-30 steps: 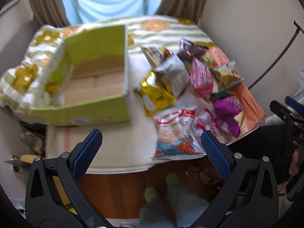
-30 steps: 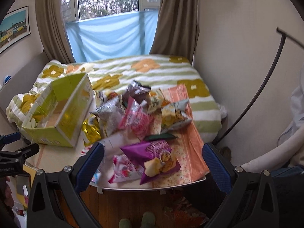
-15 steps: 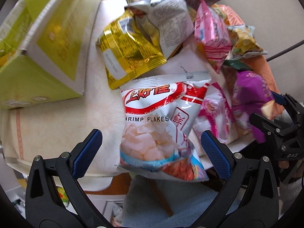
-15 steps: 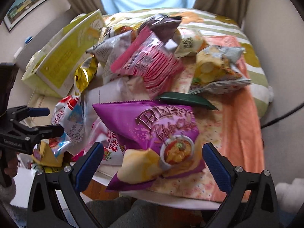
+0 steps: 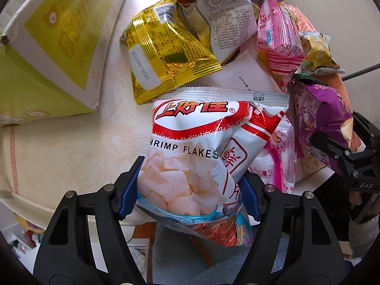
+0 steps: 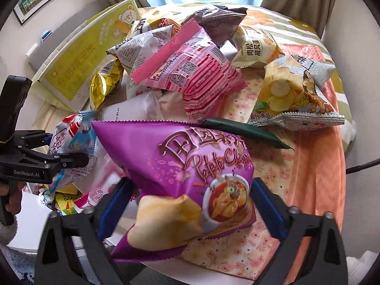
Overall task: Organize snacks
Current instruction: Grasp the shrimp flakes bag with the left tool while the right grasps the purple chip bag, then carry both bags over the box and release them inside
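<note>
A white and red shrimp flakes bag [image 5: 197,142] hangs over the table's near edge. My left gripper [image 5: 190,193] is closing on it, and its blue pads [image 5: 129,190] press and crumple the bag's lower half. A purple potato chips bag [image 6: 190,166] lies at the near edge too. My right gripper [image 6: 190,206] straddles the purple bag with its jaws closing. Its pads [image 6: 267,210] reach the bag's sides, and the bag still looks puffed. A yellow-green cardboard box [image 5: 47,47] stands to the left.
Piled behind are a gold bag [image 5: 166,54], a grey-white bag [image 5: 218,19], a pink striped bag [image 6: 190,71], a pale crisps bag [image 6: 292,90] and a dark green packet [image 6: 244,130]. The cream tablecloth [image 5: 59,154] is bare left of the pile. A bed lies beyond.
Both grippers came down close to the table edge. The left jaws went from wide apart to closed on the shrimp flakes bag. The right jaws narrowed around the purple bag.
</note>
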Demonstrator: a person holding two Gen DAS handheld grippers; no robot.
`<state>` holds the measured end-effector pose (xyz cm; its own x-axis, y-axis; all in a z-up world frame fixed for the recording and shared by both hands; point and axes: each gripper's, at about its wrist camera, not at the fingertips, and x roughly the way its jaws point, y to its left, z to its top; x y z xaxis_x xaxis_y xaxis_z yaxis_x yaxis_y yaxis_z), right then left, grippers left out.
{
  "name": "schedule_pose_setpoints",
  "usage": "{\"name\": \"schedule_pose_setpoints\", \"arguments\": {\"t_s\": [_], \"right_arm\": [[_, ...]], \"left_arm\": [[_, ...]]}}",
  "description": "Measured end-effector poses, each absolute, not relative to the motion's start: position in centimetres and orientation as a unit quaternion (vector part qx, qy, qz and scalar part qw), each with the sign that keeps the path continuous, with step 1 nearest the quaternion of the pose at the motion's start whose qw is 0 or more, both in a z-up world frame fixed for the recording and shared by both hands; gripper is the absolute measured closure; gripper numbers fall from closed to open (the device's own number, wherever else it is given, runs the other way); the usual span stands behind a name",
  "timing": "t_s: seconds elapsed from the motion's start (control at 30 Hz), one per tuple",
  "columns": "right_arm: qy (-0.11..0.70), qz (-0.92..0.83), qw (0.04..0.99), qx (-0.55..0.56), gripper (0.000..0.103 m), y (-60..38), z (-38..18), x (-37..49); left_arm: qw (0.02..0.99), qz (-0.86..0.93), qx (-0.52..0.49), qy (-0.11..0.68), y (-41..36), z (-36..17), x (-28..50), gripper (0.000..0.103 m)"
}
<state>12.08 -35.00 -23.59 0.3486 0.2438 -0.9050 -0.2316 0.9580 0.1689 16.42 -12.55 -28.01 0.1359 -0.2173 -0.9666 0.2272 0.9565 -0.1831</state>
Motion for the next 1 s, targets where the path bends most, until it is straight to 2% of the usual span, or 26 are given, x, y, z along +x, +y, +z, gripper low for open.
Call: {"name": "schedule_pose_setpoints", "arguments": {"t_s": [0.07, 0.23, 0.6, 1.0], "right_arm": [[0.551, 0.149, 0.821, 0.005, 0.023, -34.9, -23.4, 12.0], [0.545, 0.156, 0.824, 0.012, 0.029, -34.5, -22.7, 11.6], [0.514, 0.184, 0.837, 0.026, 0.03, -33.4, -18.9, 10.2], [0.442, 0.205, 0.873, -0.001, 0.03, -29.5, -11.4, 11.2]], "left_arm": [[0.756, -0.147, 0.003, 0.638, -12.5, -27.6, 16.2, 0.036], [0.765, -0.142, 0.008, 0.628, -12.4, -25.8, 15.7, 0.037], [0.801, -0.128, 0.019, 0.585, -12.1, -20.4, 13.9, 0.037], [0.851, -0.115, 0.021, 0.512, -8.5, -13.4, 14.1, 0.037]]}}
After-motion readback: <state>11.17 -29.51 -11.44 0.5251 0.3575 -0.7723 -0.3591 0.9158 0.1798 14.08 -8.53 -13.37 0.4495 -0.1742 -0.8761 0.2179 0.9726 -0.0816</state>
